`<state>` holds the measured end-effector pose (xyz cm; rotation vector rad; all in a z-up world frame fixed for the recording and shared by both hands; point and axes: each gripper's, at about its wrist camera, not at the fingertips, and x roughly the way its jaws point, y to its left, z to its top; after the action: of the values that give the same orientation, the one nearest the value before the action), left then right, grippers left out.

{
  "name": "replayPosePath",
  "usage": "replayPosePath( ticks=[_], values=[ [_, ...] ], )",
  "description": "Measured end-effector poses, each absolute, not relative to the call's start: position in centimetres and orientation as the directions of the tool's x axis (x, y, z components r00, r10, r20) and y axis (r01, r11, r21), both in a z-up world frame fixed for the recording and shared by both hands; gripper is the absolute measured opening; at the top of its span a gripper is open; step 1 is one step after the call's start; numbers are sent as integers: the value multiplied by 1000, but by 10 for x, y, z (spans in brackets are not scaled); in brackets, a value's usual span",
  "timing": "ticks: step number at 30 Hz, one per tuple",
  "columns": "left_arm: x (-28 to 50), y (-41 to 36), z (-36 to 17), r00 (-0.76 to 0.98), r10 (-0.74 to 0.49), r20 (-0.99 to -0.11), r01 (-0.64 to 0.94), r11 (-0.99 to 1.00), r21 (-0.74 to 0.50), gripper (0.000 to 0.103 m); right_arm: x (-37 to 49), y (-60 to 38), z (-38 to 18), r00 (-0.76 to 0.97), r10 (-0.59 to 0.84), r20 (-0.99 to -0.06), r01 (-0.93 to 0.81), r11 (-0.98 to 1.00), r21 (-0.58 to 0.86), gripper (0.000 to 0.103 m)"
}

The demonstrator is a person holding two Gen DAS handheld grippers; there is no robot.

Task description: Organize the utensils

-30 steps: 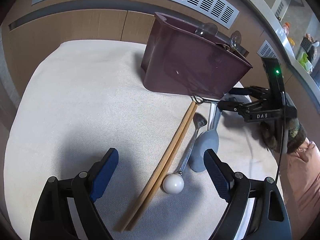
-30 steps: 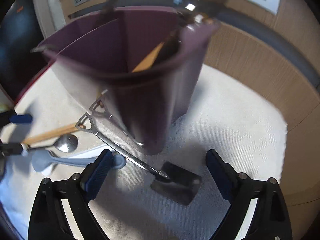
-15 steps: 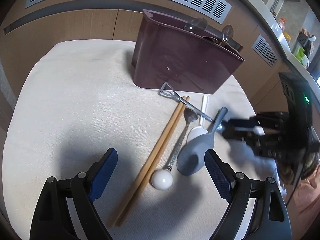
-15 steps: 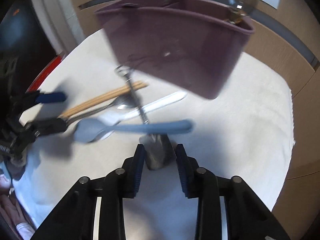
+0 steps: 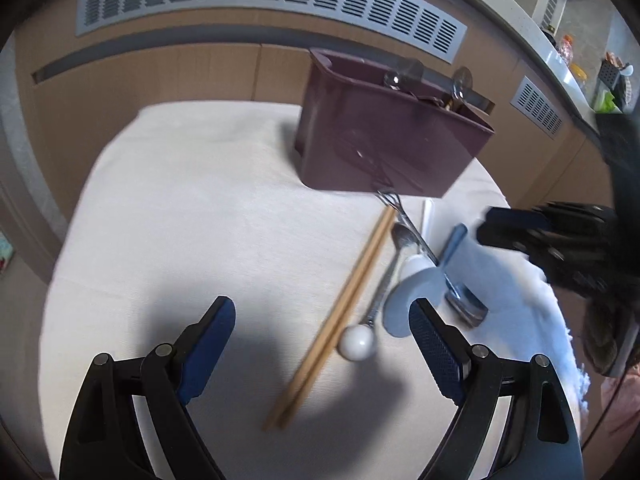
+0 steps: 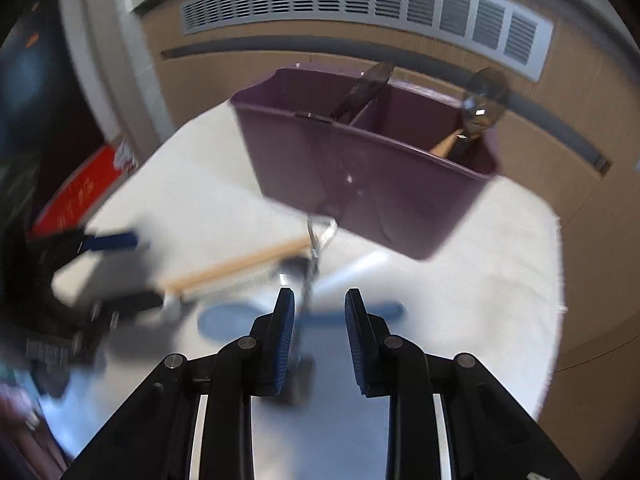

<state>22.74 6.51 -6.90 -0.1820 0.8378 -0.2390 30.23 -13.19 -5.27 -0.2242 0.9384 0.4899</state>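
Observation:
A purple divided utensil caddy (image 5: 384, 140) stands at the back of the cloth-covered table and also shows in the right wrist view (image 6: 360, 168), with spoons in it. In front of it lie wooden chopsticks (image 5: 340, 312), a metal spoon with a white ball end (image 5: 358, 346), a blue-grey spoon (image 5: 416, 292), a white spoon (image 5: 426, 220) and a small metal spatula (image 5: 420, 240). My left gripper (image 5: 320, 344) is open above the chopsticks. My right gripper (image 6: 320, 328) has let go of the spatula (image 6: 308, 280) and is partly open; it shows at the right in the left wrist view (image 5: 520, 228).
The table wears a cream cloth (image 5: 200, 220). Wooden panelling with a vent grille (image 5: 260, 4) runs behind. A red item (image 6: 80, 196) lies off the table's left side in the right wrist view. The table edge is close on the right (image 6: 560, 264).
My right gripper dragged the spatula out from beside the caddy toward the front, then opened and drew back from it. The left gripper stayed open, with the view shifted slightly back.

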Motion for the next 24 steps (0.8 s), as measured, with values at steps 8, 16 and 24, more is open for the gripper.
replayPosePath(
  ticks=[8, 16, 24],
  values=[
    [214, 73, -66, 669, -239, -704, 151, 971, -186, 89, 351, -94, -89, 497, 249, -832, -404, 914, 32, 45],
    [215, 78, -72, 658, -259, -707, 141, 965, -222, 89, 337, -86, -86, 480, 222, -849, -452, 891, -23, 9],
    [212, 53, -69, 625, -317, -714, 228, 948, -222, 89, 289, -144, -79, 475, 230, -850, -403, 915, 23, 6]
  ],
)
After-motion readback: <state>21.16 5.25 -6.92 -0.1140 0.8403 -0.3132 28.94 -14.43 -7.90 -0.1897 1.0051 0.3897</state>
